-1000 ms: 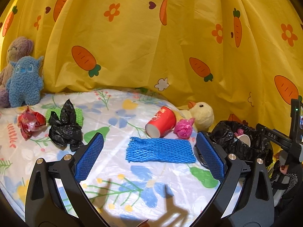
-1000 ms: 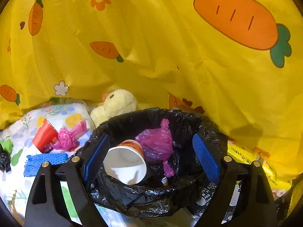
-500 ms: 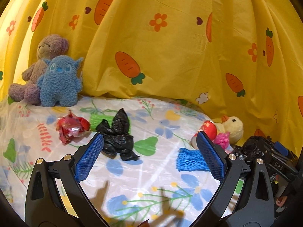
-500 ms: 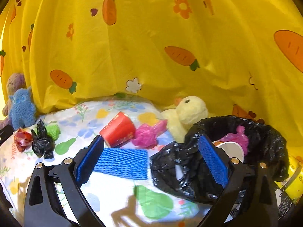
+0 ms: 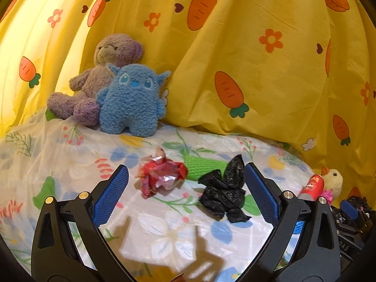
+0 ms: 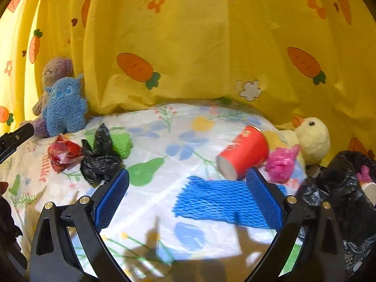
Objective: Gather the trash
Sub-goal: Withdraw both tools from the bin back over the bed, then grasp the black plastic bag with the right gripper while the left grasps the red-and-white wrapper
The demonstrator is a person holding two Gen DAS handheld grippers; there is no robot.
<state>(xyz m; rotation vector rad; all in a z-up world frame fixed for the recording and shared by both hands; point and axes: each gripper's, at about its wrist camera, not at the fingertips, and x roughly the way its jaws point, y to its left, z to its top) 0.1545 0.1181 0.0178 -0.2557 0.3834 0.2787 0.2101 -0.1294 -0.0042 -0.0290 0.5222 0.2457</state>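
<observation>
- My left claw (image 5: 186, 193) hung spread wide above the flowered surface (image 5: 70, 164), with nothing between its blue pads (image 5: 110, 198).
- Just past those pads lay a crumpled red wrapper (image 5: 161, 176) toward the left pad and a crumpled black bag (image 5: 224, 191) toward the right one, both on the surface and apart from the pads.
- A green foam net (image 5: 203, 165) lay behind them, between the wrapper and the bag.
- Farther back a blue plush (image 5: 132, 99) leaned against a purple bear (image 5: 103, 75) at the yellow carrot curtain (image 5: 258, 70).
- My right claw (image 6: 186, 201) was also spread wide and pinched nothing.
- A blue foam net (image 6: 211, 199) lay flat on the surface under it, running behind its right pad.
- Behind that net a red cup (image 6: 244, 156) lay on its side, with a pink bag (image 6: 282, 162) just beside it on the right.
- A yellow duck (image 6: 310, 138) sat behind the pink bag at the curtain.
- At the right edge stood the black-lined bin (image 6: 340, 188), with a bit of pink and a white cup rim showing inside.
- In the right view the wrapper, the black bag and the green net lay well off to the left, near the plush.
</observation>
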